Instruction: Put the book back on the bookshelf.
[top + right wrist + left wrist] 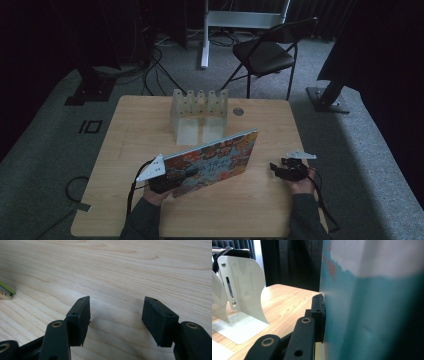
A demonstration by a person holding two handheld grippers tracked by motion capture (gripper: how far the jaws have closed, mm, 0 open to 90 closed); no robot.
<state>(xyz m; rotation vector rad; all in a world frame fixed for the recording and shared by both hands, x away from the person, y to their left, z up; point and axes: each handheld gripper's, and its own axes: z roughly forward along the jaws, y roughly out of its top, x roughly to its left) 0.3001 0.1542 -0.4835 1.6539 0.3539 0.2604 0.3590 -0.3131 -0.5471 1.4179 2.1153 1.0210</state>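
Near-camera: forearms in dark sleeves at bottom of high view, one per gripper.
Left gripper point(167, 181): jaws clamped on picture book point(212, 161) at its lower left corner; in left gripper view one black pad sits flat against the teal cover point(367, 315).
Book: stands tilted on its long edge, mid-bench, front of the white divider rack point(199, 112), apart from it.
Right gripper point(285, 170): rests on bench point(260, 205) right of the book, not touching it; jaws fairly wide apart, nothing between them, bare wood below point(115, 315).
Step (judged): carrying the book upright toward a rack slot.
Do it well: keep the clamp firm, corner grip lets the far end sag; bring the right jaws to the free edge to steady; line the spine with a gap between dividers before lowering; let go only once it is seated.
Risk: book pivots in the pads, knocks the rack.
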